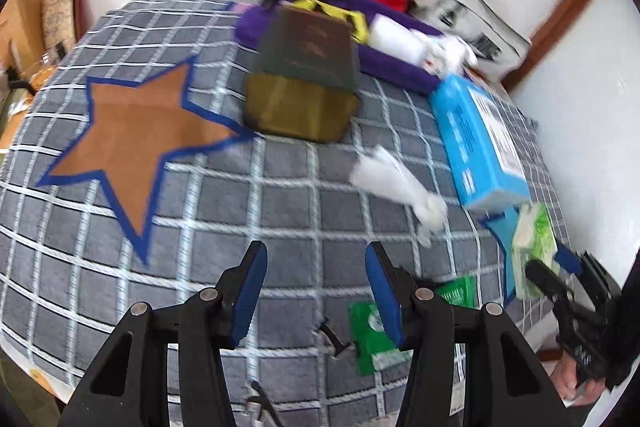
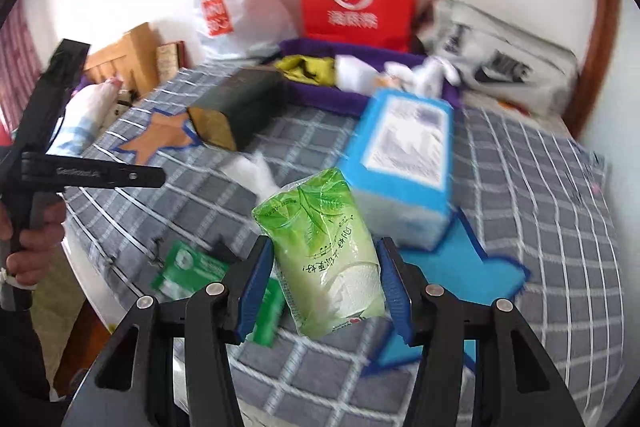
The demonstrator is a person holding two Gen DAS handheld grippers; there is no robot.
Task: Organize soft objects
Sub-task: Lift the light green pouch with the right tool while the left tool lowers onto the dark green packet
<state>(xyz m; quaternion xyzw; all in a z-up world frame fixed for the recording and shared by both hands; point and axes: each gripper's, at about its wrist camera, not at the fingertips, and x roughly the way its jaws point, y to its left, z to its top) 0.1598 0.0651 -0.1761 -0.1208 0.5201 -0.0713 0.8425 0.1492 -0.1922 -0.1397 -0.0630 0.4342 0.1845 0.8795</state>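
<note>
Step in hand: pickup done. My right gripper point(image 2: 325, 283) is clenched on the green tissue pack point(image 2: 320, 251), pads pressing both sides, pack just in front of the blue tissue box point(image 2: 400, 163) and off the checked blanket point(image 2: 540, 227). My left gripper point(image 1: 316, 291) is released, nothing btwn its pads, hovering over blanket well left of the blue box. Next, I reckon: carry pack past the blue box to the purple tray point(image 2: 320, 99) behind it, w/ a firm squeeze since the wrap looks slippery.

Right gripper point(image 2: 324, 283) clamped (fingers point(image 2: 256, 283) pressing); left gripper point(image 1: 316, 291) agape.
</note>
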